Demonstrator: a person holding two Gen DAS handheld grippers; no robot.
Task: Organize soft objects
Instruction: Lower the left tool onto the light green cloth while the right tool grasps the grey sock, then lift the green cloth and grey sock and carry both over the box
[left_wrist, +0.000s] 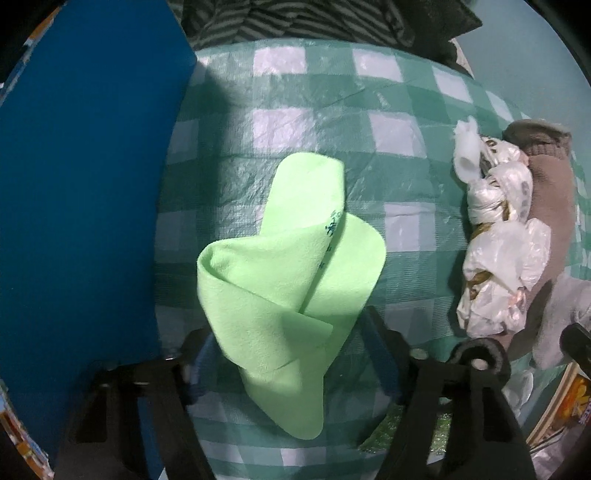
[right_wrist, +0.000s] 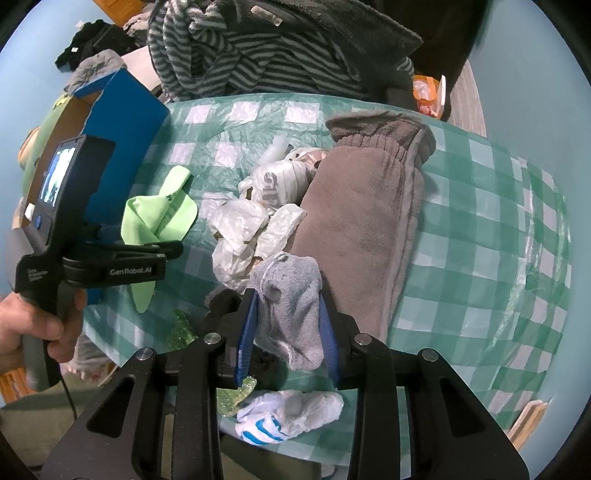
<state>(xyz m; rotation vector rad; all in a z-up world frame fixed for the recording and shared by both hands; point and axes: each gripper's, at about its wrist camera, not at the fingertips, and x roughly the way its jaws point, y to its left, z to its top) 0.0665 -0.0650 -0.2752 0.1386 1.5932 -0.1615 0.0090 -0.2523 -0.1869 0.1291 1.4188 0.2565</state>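
A light green cloth (left_wrist: 280, 280) lies crumpled and twisted on the green checked tablecloth (left_wrist: 332, 122). My left gripper (left_wrist: 288, 325) points down over it, jaws apart, with the cloth between the fingers and not visibly squeezed. From the right wrist view the green cloth (right_wrist: 159, 218) shows above and below that gripper's finger, and a hand holds its handle. My right gripper (right_wrist: 288, 325) is shut on a grey sock (right_wrist: 291, 295), which hangs between the blue pads (right_wrist: 245, 332) just above the table.
A blue box (left_wrist: 85, 184) stands close on the left of the green cloth. A heap of crumpled plastic bags (right_wrist: 240, 221) and a folded brown fleece garment (right_wrist: 362, 221) lie mid-table. Striped fabric (right_wrist: 240, 48) is piled at the far edge; a white-and-blue bag (right_wrist: 291, 410) lies near the front edge.
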